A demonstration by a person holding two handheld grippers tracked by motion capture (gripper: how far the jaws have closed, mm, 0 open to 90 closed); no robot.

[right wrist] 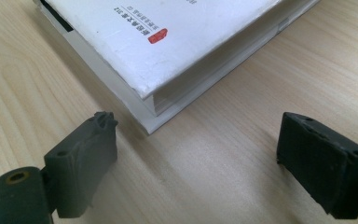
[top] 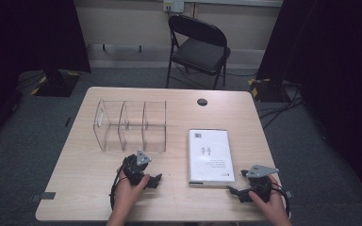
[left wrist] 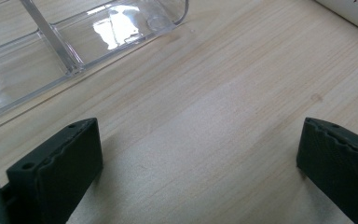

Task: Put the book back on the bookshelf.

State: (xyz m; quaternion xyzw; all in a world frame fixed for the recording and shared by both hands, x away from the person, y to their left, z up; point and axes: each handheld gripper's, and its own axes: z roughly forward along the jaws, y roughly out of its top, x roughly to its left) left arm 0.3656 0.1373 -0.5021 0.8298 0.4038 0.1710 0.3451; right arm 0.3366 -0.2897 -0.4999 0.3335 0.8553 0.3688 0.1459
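Facing book (right wrist: 168, 42) corner, right hand-held gripper (right wrist: 196, 154), jaws apart.

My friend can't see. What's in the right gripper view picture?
A white book lies flat on a wooden table, one corner pointing toward the camera. The right gripper has its two black jaws open and empty in front of that corner.

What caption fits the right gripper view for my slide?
Open right gripper facing a corner of the white book on the wooden table.
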